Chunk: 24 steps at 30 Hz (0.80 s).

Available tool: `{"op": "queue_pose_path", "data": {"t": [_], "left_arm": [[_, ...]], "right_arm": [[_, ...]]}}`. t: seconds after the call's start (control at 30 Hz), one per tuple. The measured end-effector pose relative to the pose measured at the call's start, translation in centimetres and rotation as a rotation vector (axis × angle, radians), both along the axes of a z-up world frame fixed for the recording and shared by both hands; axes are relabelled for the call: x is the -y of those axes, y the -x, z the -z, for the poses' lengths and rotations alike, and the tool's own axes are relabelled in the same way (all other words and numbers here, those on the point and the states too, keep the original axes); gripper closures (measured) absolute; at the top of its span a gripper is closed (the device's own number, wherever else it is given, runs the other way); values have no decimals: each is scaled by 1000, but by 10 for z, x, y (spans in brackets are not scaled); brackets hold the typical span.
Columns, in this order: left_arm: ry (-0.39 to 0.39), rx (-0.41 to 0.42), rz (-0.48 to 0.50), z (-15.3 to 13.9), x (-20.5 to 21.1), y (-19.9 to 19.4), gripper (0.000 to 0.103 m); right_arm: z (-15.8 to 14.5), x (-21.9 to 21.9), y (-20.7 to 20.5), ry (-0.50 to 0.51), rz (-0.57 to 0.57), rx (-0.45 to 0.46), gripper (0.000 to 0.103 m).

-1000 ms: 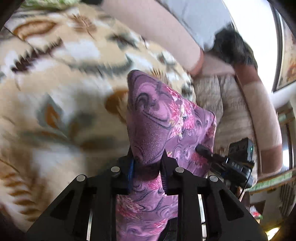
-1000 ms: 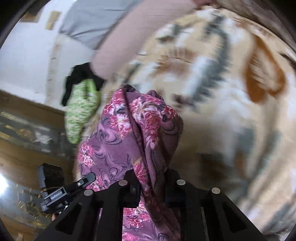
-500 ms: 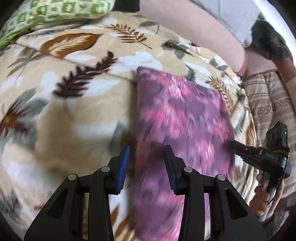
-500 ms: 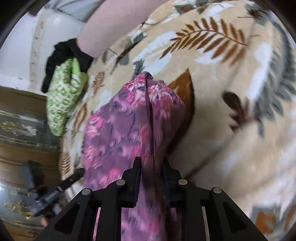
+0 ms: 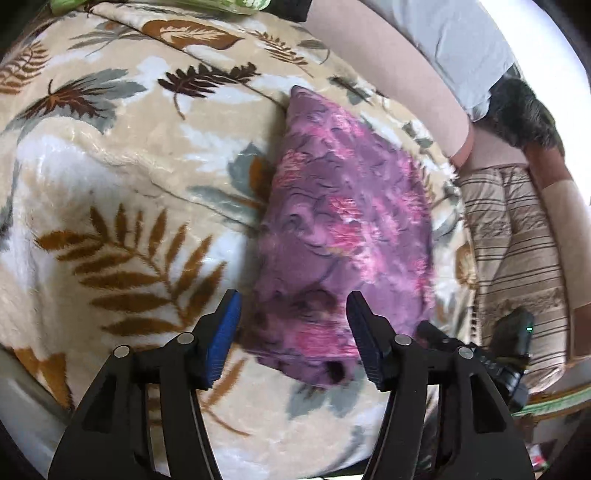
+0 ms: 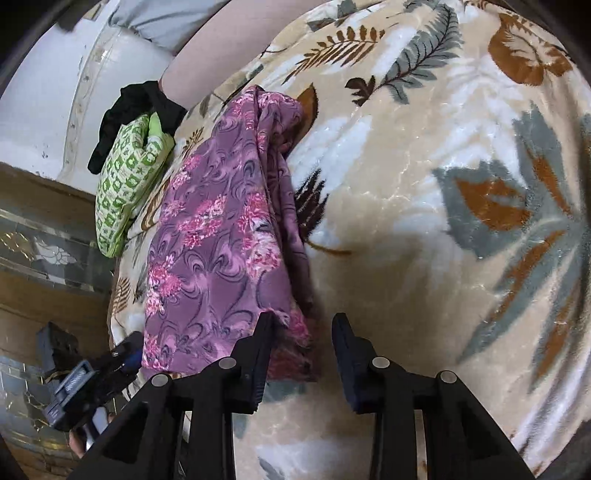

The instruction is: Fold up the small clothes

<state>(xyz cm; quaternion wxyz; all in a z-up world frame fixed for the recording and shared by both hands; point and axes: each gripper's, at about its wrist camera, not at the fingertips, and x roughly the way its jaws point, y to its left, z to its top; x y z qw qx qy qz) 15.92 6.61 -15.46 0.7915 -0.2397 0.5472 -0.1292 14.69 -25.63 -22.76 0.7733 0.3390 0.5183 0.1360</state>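
Both claws, left claw [image 5: 293,334] and right claw [image 6: 302,349], gape empty; ahead, purple floral cloth [image 5: 340,229] lies folded on a leaf-patterned blanket [image 5: 122,177].

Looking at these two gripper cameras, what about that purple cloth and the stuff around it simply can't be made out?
- Purple floral garment: its print is motion-blurred in the left wrist view; what kind of garment it is stays unclear.
- Its near edge in the right wrist view: partly hidden behind the right gripper.
- Green patterned item: cut off by the top edge in the left wrist view.
- Black cloth: bunched, dark, shape unreadable.
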Motion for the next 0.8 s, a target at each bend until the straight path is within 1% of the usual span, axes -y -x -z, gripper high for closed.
{"op": "queue_pose_path", "data": {"t": [0.03,0.1,0.13,0.17,0.23,0.27,0.3,0.33,0.37,0.4,0.43,0.47,0.5,0.53,0.57,0.6,0.63,0.67,0.7,0.73,0.77,0.8], "left_arm": [[-10,-14,17,0,6,0,38],[-28,-23,45,1,14,-1,38],[-46,-29,63,4,20,-2,36],[-86,-42,72,9,26,-4,31],[-173,-64,78,23,31,-11,29],[-169,-74,78,28,31,-12,29],[-143,-74,70,32,27,-13,29],[-116,-54,56,31,23,-11,29],[-111,-50,55,32,21,-11,33],[-121,-44,56,32,21,-10,47],[-131,-30,69,32,23,-9,55],[-123,-27,79,31,24,-9,69],[-114,-22,86,30,25,-9,86],[-106,-16,93,25,26,-8,88],[-101,-6,90,21,24,-7,89],[-83,18,90,12,17,-4,90],[-61,45,94,2,12,-2,90],[-61,56,104,-3,8,0,90],[-71,46,116,0,7,-1,90],[-101,26,124,10,9,-1,90],[-131,11,131,18,12,-3,90],[-144,-11,129,31,11,-3,90]], "right_arm": [[-2,-4,-1,19,-20,0,70],[-7,-13,0,91,-53,-3,77],[-7,-19,-1,103,-68,-8,81],[-6,-21,0,109,-76,-12,81],[-4,-24,-1,108,-76,-19,81],[-3,-22,-2,96,-66,-23,81],[0,-17,-1,71,-52,-36,81],[3,-12,0,41,-40,-48,81],[7,-9,0,17,-34,-55,81],[8,-7,1,14,-33,-57,81],[11,-5,0,7,-34,-62,81],[15,-5,-1,-15,-41,-63,81],[16,-4,-1,-23,-38,-62,81],[14,-3,0,-30,-27,-64,86],[9,-1,2,-56,-19,-58,95],[2,1,5,-75,-14,-45,95],[-7,2,7,-54,-19,-34,95],[-13,1,7,-21,-28,-28,95],[-16,-1,7,1,-44,-24,95],[-12,-3,5,-3,-59,-35,95],[-6,-6,4,1,-69,-51,95],[2,-9,3,7,-81,-69,95]]}}
